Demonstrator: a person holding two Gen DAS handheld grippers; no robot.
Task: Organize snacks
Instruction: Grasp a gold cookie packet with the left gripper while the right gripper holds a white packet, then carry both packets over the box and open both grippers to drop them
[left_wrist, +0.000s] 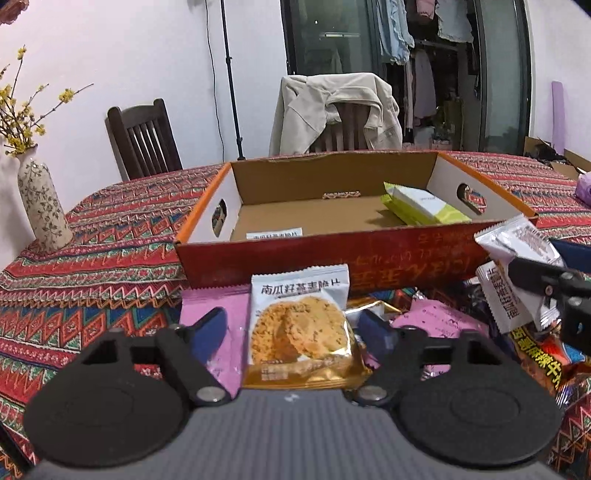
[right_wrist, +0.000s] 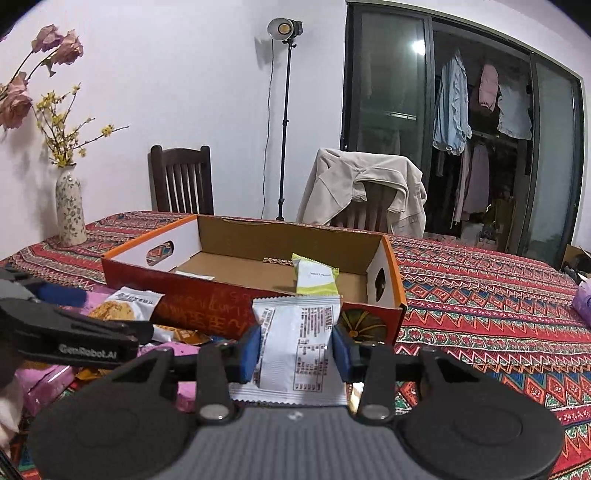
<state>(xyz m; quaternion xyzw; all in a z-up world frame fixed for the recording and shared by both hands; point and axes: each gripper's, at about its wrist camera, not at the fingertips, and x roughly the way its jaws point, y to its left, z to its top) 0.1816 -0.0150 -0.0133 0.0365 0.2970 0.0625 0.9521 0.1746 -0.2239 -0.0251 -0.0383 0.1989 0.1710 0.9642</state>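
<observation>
Right claw pinches a white snack packet between its blue pads, just short of the cardboard box near the worktop's near edge. Left claw stands spread around a pumpkin-seed biscuit packet, pads not yet pressing it. Little seems done: only a green-and-white packet at the box's right end and a white label-like item at its near left. A heap of snacks waits in front.

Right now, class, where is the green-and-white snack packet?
The green-and-white packet lies inside the open cardboard box, toward its right end near the handle cutout. In the right wrist view it sits just beyond the white packet clamped in the right gripper.
</observation>
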